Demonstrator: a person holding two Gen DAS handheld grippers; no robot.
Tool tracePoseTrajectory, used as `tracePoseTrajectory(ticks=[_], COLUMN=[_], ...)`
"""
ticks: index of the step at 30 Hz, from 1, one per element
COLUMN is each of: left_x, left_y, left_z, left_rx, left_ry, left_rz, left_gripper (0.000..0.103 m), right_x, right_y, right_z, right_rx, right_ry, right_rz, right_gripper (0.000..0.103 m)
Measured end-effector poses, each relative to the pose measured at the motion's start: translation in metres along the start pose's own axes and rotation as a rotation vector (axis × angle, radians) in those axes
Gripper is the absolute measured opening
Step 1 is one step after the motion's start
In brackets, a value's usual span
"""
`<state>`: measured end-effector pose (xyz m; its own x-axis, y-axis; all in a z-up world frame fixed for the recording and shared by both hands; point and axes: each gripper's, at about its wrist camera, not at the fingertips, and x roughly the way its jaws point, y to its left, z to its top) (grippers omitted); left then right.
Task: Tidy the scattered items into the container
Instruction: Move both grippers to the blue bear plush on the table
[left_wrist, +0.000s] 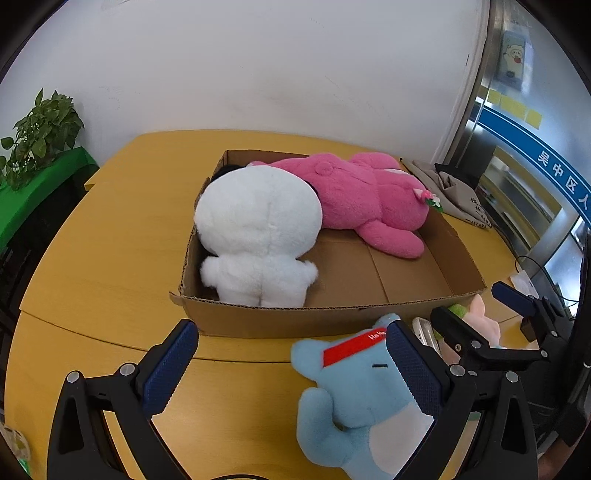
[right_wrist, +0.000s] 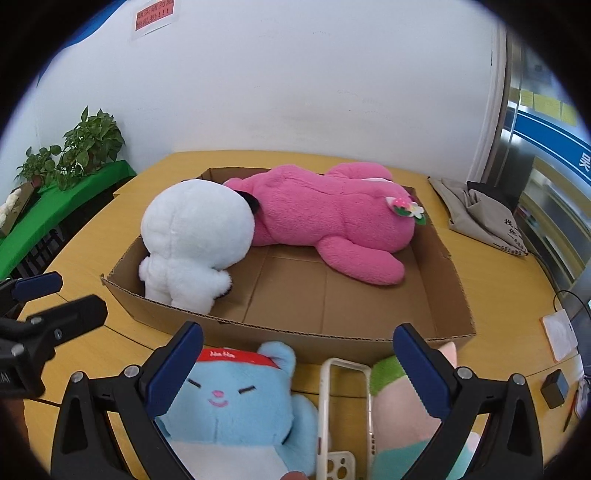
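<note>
A shallow cardboard box (left_wrist: 295, 317) (right_wrist: 332, 338) sits on the wooden table. In it lie a white plush (left_wrist: 255, 232) (right_wrist: 195, 240) and a pink plush (left_wrist: 365, 199) (right_wrist: 325, 218). In front of the box lie a blue plush with a red headband (left_wrist: 354, 391) (right_wrist: 232, 402), a clear phone case (right_wrist: 345, 413) and a pink-and-green plush (right_wrist: 399, 410) (left_wrist: 480, 317). My left gripper (left_wrist: 291, 365) is open, its right finger against the blue plush. My right gripper (right_wrist: 299, 365) is open above the phone case and both plushes; it also shows in the left wrist view (left_wrist: 476, 314).
A grey cloth bag (right_wrist: 480, 218) (left_wrist: 450, 192) lies on the table right of the box. Potted plants (right_wrist: 88, 144) (left_wrist: 40, 136) stand on a green-covered shelf at the left. A white pad (right_wrist: 559, 336), a small black block (right_wrist: 554, 387) and cables lie at the right edge.
</note>
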<state>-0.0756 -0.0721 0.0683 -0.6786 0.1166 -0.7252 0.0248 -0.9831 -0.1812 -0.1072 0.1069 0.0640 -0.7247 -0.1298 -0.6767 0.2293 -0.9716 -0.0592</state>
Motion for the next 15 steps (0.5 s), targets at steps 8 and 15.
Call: tracePoseTrajectory(ticks=[8,15], left_x=[-0.0033,-0.0032], left_y=[-0.0081,-0.0092], left_z=[-0.0044,-0.007], left_rx=[-0.011,-0.021], left_ry=[0.005,0.013], left_rz=[-0.025,-0.041], left_gripper=[0.103,0.103], right_x=[0.0003,-0.0023], right_y=[-0.0082,-0.0116], right_z=[-0.0056,-0.0071], right_rx=[0.01,0.015], right_ry=[0.004,0.0], right_rz=[0.004,-0.001], right_gripper=[0.103,0.103])
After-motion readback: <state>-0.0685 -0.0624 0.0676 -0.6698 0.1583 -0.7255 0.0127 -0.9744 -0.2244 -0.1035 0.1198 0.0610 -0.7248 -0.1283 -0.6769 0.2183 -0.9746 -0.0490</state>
